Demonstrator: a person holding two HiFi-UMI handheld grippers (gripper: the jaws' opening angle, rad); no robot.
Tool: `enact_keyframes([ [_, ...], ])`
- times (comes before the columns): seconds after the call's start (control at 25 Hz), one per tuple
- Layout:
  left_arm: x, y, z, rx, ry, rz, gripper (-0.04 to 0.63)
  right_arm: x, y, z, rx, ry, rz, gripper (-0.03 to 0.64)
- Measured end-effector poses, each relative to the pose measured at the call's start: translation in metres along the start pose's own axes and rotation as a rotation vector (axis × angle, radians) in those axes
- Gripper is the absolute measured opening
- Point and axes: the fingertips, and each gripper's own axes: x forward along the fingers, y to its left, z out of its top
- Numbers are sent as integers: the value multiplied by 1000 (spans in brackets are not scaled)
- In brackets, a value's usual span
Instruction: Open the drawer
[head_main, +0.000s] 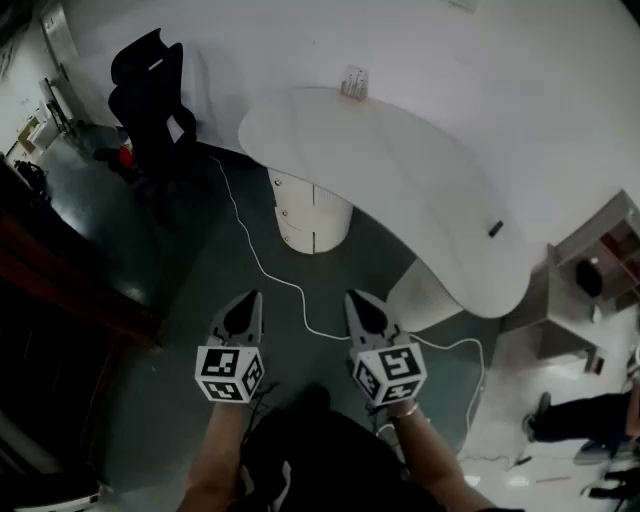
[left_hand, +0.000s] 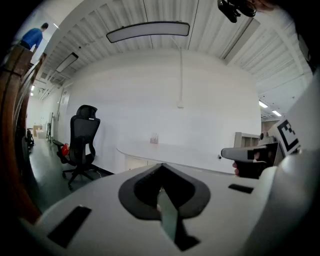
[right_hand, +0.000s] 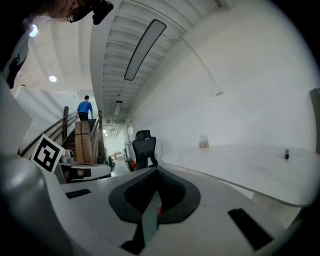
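Both pairs of jaws were pressed together with nothing between them. The left gripper (head_main: 250, 303) and the right gripper (head_main: 358, 303) were held side by side, near level, short of the white desk (head_main: 400, 190) and well apart from it. The task's target, a rounded white drawer pedestal (head_main: 312, 215), stood on the floor beneath the desk's left end, ahead of the two grippers and touched by neither. Its stacked drawer fronts were shut. Small dark marks on them could have been pulls or locks, but they were too small to tell. A white cable (head_main: 262, 265) trailed over the floor between the grippers and the desk. A black office chair (head_main: 150, 95) stood off the desk's left end, and a second support (head_main: 430, 295) held up the desk's near right side.

Judged by its look, a drawer would be rigid and would slide straight out on runners, with modest resistance unless loaded. The smooth, curved front offered little for flat pads and would likely be slippery. The better hold seemed to be the lip along a drawer's upper edge, or a pull if there was one. The jaws would need to part first, and a pull off the drawer's line risked jamming it or dragging the pedestal.
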Motion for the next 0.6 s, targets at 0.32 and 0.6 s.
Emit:
enact_keyframes([
  [0.32, 4, 0, -3, 1, 4, 8, 3, 1, -5, -2, -6, -19, -3, 3],
  [0.6, 10, 8, -11, -5, 33, 25, 3, 5, -9, -12, 22, -3, -22, 3],
])
